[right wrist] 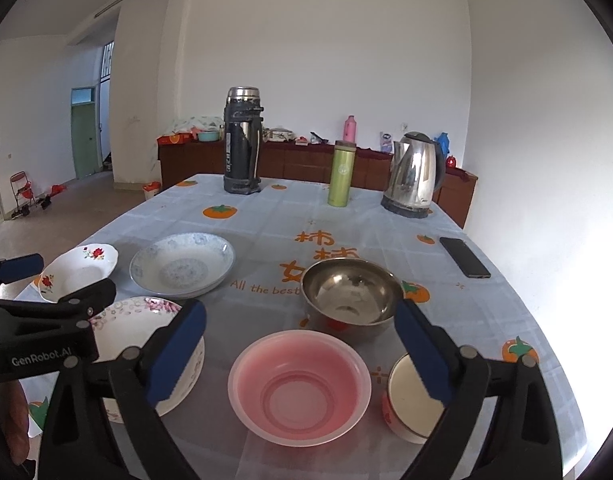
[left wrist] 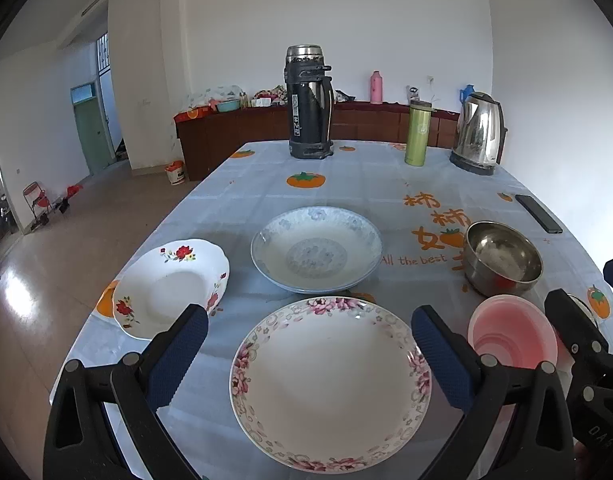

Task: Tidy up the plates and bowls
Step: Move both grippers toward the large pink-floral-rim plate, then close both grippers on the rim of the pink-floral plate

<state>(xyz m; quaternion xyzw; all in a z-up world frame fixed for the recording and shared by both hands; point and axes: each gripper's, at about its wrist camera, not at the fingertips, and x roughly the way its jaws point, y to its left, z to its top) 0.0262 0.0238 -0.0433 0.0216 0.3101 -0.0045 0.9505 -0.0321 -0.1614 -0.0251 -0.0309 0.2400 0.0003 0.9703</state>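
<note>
Above the near edge of the table point(left wrist: 266, 200), two tools are held side by side, both with fingers spread wide and nothing gripped. Between the fingers of the left tool point(left wrist: 309, 354) a pink-flowered plate point(left wrist: 330, 384) is framed, lying flat on the cloth just below and ahead of the tips. Between the fingers of the right tool point(right wrist: 300, 350) a pink plastic bowl point(right wrist: 299, 386) is framed in the same way, untouched.

Three plates are counted: the pink-flowered one, a blue-patterned plate point(left wrist: 316, 254) just behind it, and a red-flowered plate point(left wrist: 172, 286) to the left, at the table's edge. Three bowls are counted: the pink one, a steel bowl point(right wrist: 352, 294) just behind it, and a small white bowl point(right wrist: 412, 398) to its right, partly hidden by the right tool's finger.

Farther back, well apart from the dishes, one dark thermos point(left wrist: 309, 102), one green bottle point(left wrist: 417, 133) and one steel kettle point(left wrist: 480, 133) are stood in a row, and one black phone point(right wrist: 464, 257) is laid near the right edge.
</note>
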